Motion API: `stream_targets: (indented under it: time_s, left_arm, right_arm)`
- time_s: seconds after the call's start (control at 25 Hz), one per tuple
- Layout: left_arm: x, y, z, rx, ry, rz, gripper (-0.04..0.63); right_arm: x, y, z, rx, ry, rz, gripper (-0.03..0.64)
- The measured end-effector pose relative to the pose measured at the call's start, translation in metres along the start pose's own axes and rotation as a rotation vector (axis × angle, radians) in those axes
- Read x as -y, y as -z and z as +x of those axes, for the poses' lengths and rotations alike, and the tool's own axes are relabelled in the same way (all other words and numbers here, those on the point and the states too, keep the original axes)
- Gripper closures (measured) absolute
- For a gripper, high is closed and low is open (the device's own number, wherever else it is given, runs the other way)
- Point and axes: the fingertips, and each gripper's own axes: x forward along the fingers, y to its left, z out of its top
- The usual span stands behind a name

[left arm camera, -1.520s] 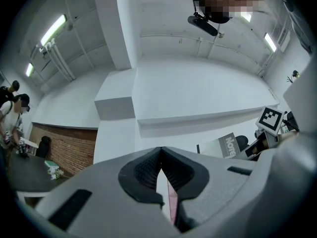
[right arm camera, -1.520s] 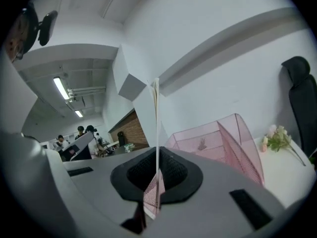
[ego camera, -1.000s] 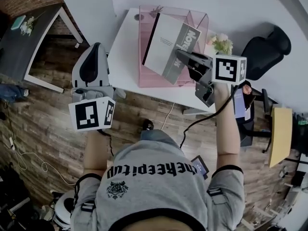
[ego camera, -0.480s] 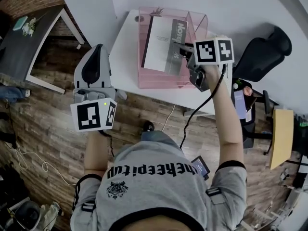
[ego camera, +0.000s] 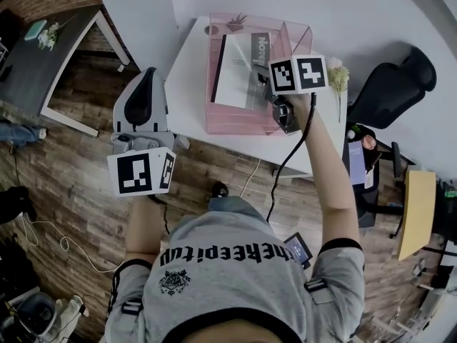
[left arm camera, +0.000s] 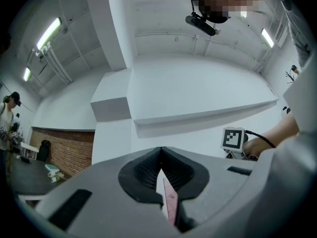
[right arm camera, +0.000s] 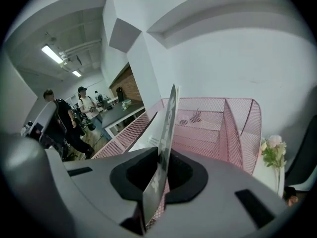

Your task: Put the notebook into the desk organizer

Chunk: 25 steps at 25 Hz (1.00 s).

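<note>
A pink mesh desk organizer (ego camera: 214, 116) stands on the white table (ego camera: 187, 84). The notebook (ego camera: 239, 73), white with a grey cover band, stands on edge inside the organizer's wide compartment. My right gripper (ego camera: 257, 76) reaches in from the right and pinches the notebook's near edge. In the right gripper view the notebook (right arm camera: 167, 128) rises edge-on out of my right gripper (right arm camera: 159, 158), with the organizer (right arm camera: 213, 128) behind. Its jaws are opening, pads still touching the cover. My left gripper (ego camera: 148, 77) hangs left of the table; in the left gripper view my left gripper (left arm camera: 161, 156) is shut and holds nothing.
Flowers (ego camera: 337, 77) sit on the table right of the organizer. A black office chair (ego camera: 393, 81) stands at the far right, a dark table (ego camera: 43, 63) at the upper left. A cable (ego camera: 285, 170) trails from my right gripper. People (right arm camera: 84, 103) stand in the distance.
My right gripper has moved left and away, carrying the notebook from tilted above the organizer to standing on edge inside it. My left gripper has barely moved.
</note>
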Motion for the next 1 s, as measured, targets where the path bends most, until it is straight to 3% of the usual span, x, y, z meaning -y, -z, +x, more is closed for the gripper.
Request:
stream_targets:
  time_s: [0.68,1.0]
  left_arm:
    - [-0.008,0.005,0.0,-0.01,-0.057,0.021,0.592]
    - [-0.003,0.009,0.007,-0.007,-0.054,0.022,0.591]
  right_arm:
    - [0.008,0.002,0.03,-0.054,0.07,-0.115,0.538]
    - [0.015,-0.004,0.031,-0.001,0.119,-0.154,0.466]
